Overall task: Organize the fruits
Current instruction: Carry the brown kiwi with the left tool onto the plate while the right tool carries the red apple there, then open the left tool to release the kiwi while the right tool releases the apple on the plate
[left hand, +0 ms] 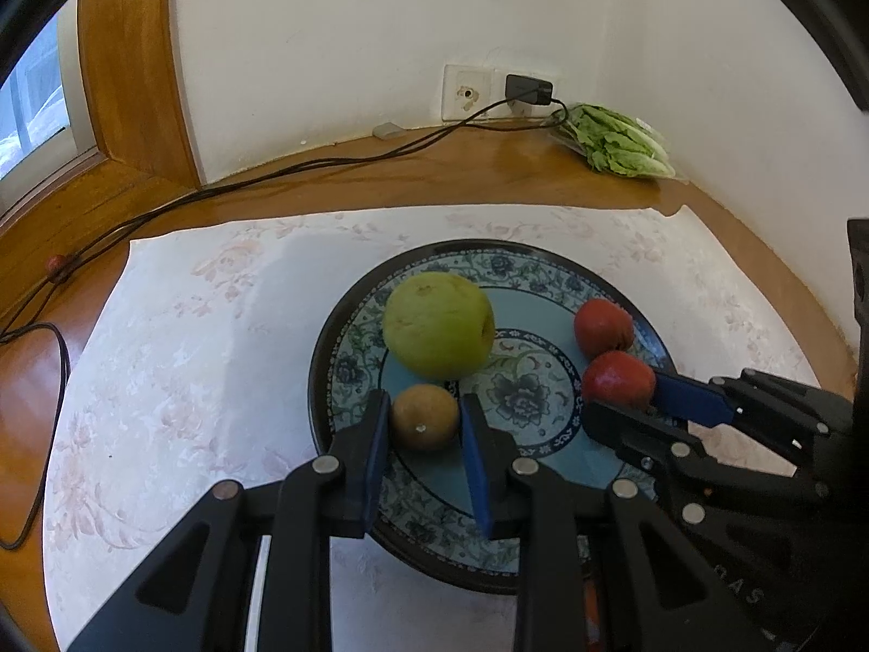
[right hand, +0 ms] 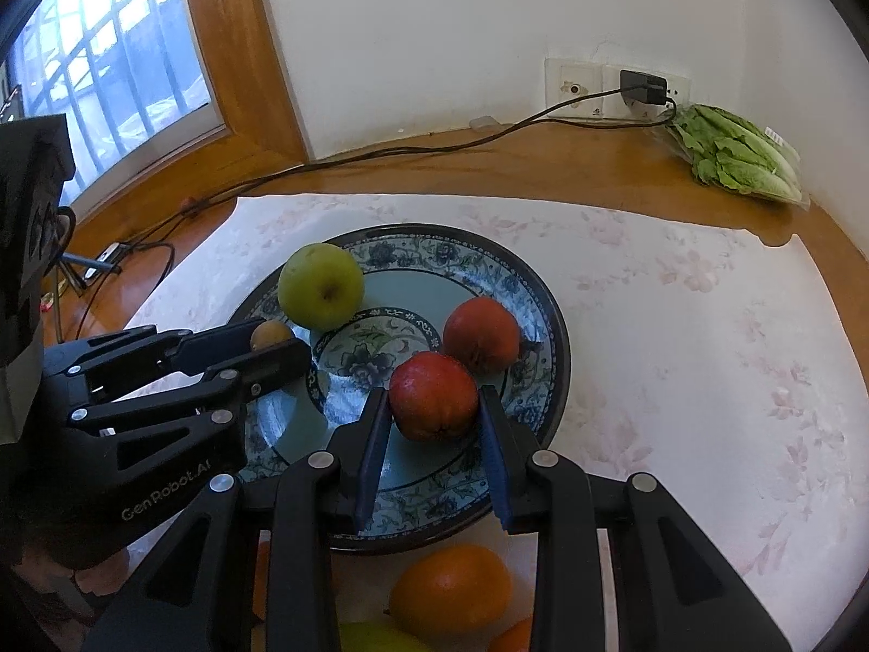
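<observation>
**2 wrist views, 1 shared plate**

The left wrist camera looks forward and down, close over the plate's [left hand: 326, 337] left part. The right wrist camera does likewise from the plate's [right hand: 554, 326] right. Both face the white wall [left hand: 353, 43] and share the plate, cloth [left hand: 179, 337] and lettuce [right hand: 738, 155].
</observation>
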The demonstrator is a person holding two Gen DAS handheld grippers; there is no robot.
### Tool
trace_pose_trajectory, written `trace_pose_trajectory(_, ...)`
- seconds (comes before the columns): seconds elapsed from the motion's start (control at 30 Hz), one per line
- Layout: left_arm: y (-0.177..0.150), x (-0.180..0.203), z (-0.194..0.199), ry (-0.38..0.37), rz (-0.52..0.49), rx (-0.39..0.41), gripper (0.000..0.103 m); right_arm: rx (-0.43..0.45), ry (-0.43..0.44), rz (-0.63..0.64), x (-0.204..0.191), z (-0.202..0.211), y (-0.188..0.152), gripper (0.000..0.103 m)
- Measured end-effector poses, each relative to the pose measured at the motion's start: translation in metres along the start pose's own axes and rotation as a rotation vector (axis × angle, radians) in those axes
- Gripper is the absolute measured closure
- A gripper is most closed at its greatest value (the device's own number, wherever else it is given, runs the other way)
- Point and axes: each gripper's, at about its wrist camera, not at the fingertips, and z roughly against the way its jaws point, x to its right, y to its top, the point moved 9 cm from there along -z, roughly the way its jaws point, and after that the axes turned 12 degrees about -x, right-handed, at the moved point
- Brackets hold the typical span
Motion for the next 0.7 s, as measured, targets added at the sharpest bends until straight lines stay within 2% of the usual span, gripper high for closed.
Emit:
trace_pose_trajectory(0.43, 0.0010, 0.0000, 0.0005, -0.001, -0.001, 0.002, 0.076, 0.003, 0.009, -0.012, 0.0005, -0.0002, 0.0004, 0.070)
trace_pose_trajectory(0.5, 0.0012, 0.0008, 0.0004, -0.007, -0.001, 0.002, 0.074, 0.003, 0.010, -0.012, -0.0001, -0.0002, 0.0005, 0.070)
trace_pose_trajectory(0.6, 0.0010, 0.0049, 0.0009, -0.024, -0.007, 0.001, 0.063, 0.002, 0.006, -0.010, -0.0004, -0.0003, 0.0004, 0.069)
trace_pose_trajectory(0.7, 0.0019, 0.0046, 0.0015, -0.021, -0.004, 0.004, 0.060, 0.003, 0.006, -0.010, -0.0013, 0.0003, -0.0002, 0.069)
